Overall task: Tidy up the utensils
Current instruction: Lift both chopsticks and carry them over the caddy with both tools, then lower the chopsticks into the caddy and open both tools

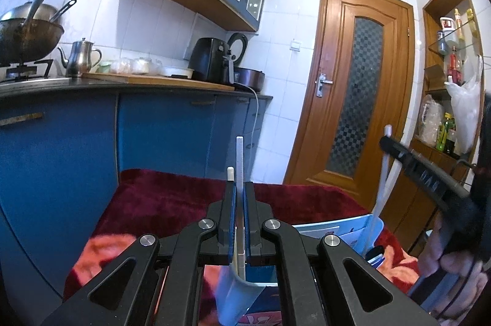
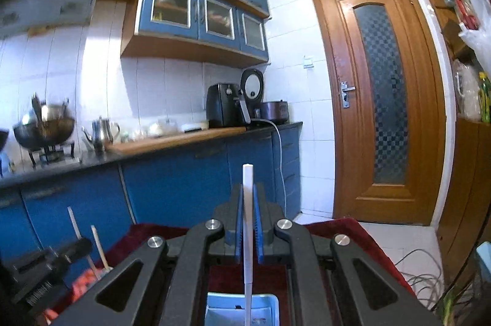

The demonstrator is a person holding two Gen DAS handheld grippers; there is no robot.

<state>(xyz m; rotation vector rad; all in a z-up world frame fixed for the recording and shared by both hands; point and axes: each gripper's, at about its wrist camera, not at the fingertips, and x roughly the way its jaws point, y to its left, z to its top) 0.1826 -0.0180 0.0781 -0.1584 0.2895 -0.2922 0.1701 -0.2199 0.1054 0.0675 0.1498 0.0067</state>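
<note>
White and thin, a stick (image 2: 248, 221) stood upright between the blue pads of the right tool (image 2: 248, 229), which was closed on it. Its lower end reached down into a pale blue bin (image 2: 214, 303) directly below. What kind of utensil it was could not be told.

The left tool (image 1: 239, 215) was likewise closed on a flat grey-white stick (image 1: 239, 160), with a shorter cream stick (image 1: 230, 174) beside it between the same pads. Both ran down toward a pale blue holder (image 1: 233, 292) under the jaws.

Bin and holder sat on a dark red cloth (image 1: 172, 197) covering the table, with blue cabinets (image 1: 172, 129) behind.

Judging by this, the step in hand was dropping utensils upright into their containers, one per tool. The next move would call for lowering each stick until its end sat inside, then easing the pads apart without tipping the light containers or flicking the sticks out.
</note>
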